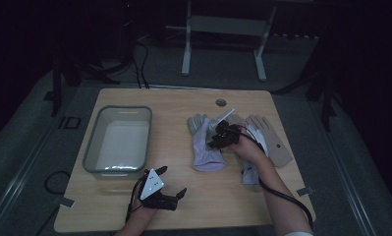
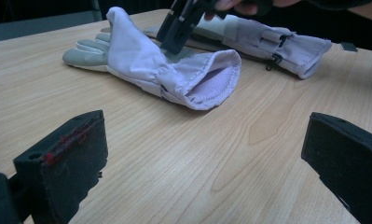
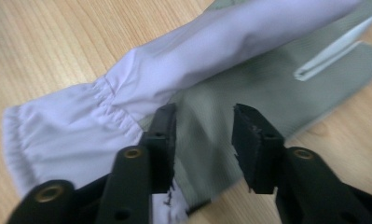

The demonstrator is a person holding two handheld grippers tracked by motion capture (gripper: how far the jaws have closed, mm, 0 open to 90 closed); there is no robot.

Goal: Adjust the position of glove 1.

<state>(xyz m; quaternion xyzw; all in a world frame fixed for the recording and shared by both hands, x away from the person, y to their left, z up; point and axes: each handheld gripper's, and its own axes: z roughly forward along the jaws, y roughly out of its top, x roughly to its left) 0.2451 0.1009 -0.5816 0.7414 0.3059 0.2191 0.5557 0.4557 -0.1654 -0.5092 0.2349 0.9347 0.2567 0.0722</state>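
Glove [image 3: 127, 88] | right gripper [image 3: 203, 140] view: jaws parted over grey palm fabric

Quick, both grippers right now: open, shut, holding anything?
Left gripper: open, jaws wide apart over bare table, holding nothing.
Right gripper: open, jaws down at the lavender glove, grey palm fabric between them, not clamped yet.
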